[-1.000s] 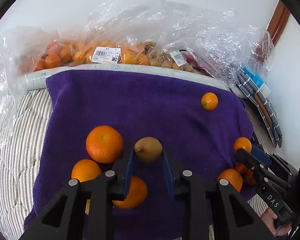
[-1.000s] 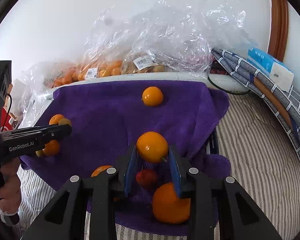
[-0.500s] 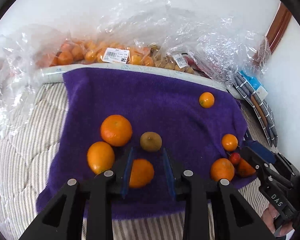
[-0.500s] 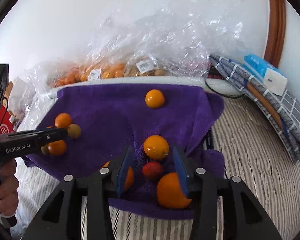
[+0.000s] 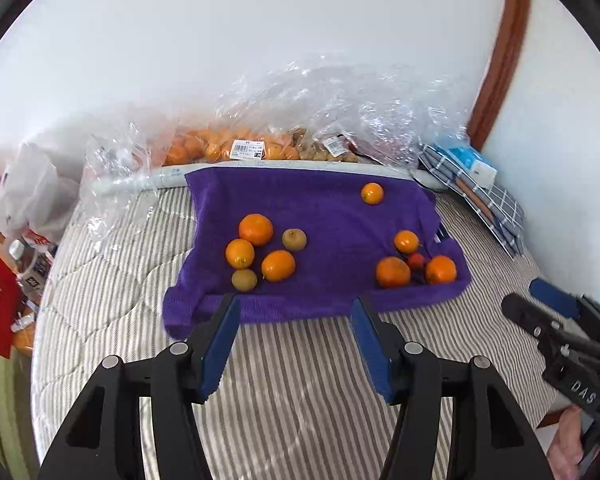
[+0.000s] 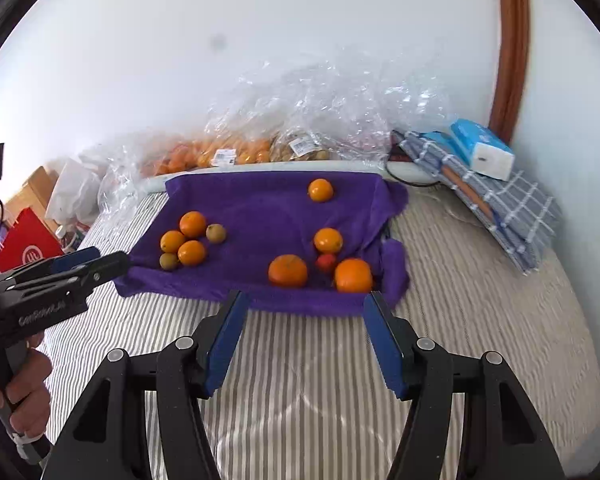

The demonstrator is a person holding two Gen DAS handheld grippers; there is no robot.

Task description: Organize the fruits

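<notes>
A purple towel [image 5: 324,208] [image 6: 268,208] lies on a striped mattress. On its left sit three oranges [image 5: 255,229] [image 6: 192,224] and two brown-green fruits [image 5: 294,239] [image 6: 216,233]. On its right sit three oranges [image 5: 393,272] [image 6: 287,270] and a small red fruit [image 5: 416,261] [image 6: 325,262]. One orange [image 5: 371,193] [image 6: 320,190] lies alone at the back. My left gripper [image 5: 296,324] is open and empty, in front of the towel's near edge. My right gripper [image 6: 306,320] is open and empty, also before that edge.
Clear plastic bags of oranges [image 5: 220,148] and brown fruits [image 6: 300,148] lie along the wall behind the towel. A folded checked cloth [image 6: 512,204] with a blue tissue pack [image 6: 480,148] lies at the right. A red bag [image 6: 24,248] and white bags stand at the left.
Both grippers have pulled back and up from the fruit piles and opened wide. The fruits that sat between the fingers stay on the towel.
</notes>
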